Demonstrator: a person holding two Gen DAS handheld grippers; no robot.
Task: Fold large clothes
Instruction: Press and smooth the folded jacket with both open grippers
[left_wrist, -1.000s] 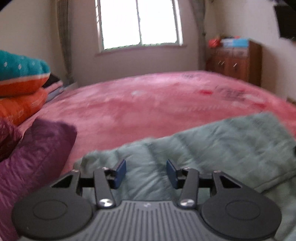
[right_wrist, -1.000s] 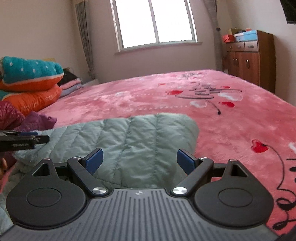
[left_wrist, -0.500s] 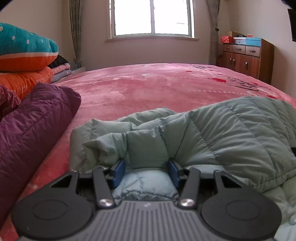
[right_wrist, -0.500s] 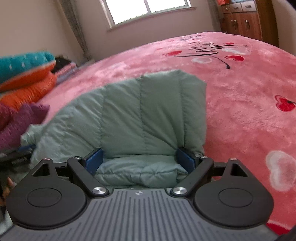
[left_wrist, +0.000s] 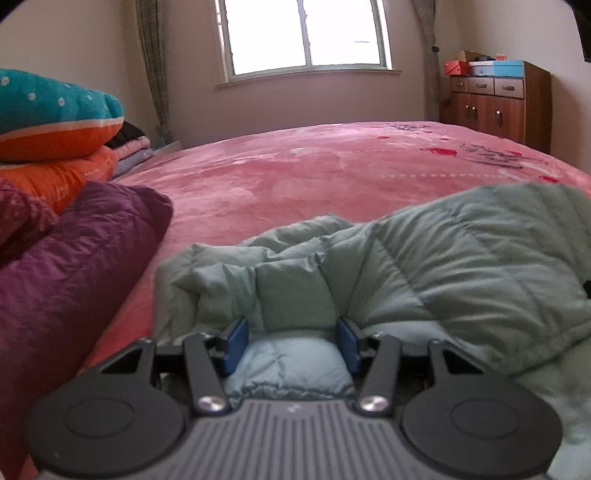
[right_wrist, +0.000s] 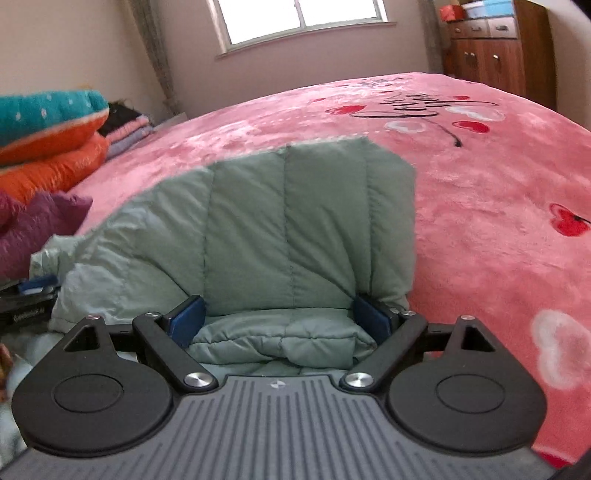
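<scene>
A pale green quilted down jacket (left_wrist: 461, 258) lies folded on the pink bedspread (left_wrist: 332, 173). In the left wrist view my left gripper (left_wrist: 291, 345) is open, its blue pads on either side of a bunched fold at the jacket's near left edge. In the right wrist view the jacket (right_wrist: 288, 221) lies flat ahead, and my right gripper (right_wrist: 277, 319) is open wide with a thick folded edge of the jacket between its pads. Neither gripper is closed on the cloth. The left gripper (right_wrist: 33, 295) shows at the far left of the right wrist view.
A purple down jacket (left_wrist: 74, 266) lies left of the green one. Orange and teal bedding (left_wrist: 48, 122) is stacked at the far left. A wooden dresser (left_wrist: 506, 103) stands against the far right wall. The pink bedspread (right_wrist: 498, 221) stretches to the right.
Both grippers have dropped from above the jacket down to its near edge, so cloth now lies between their pads. The jaws have stayed open.
</scene>
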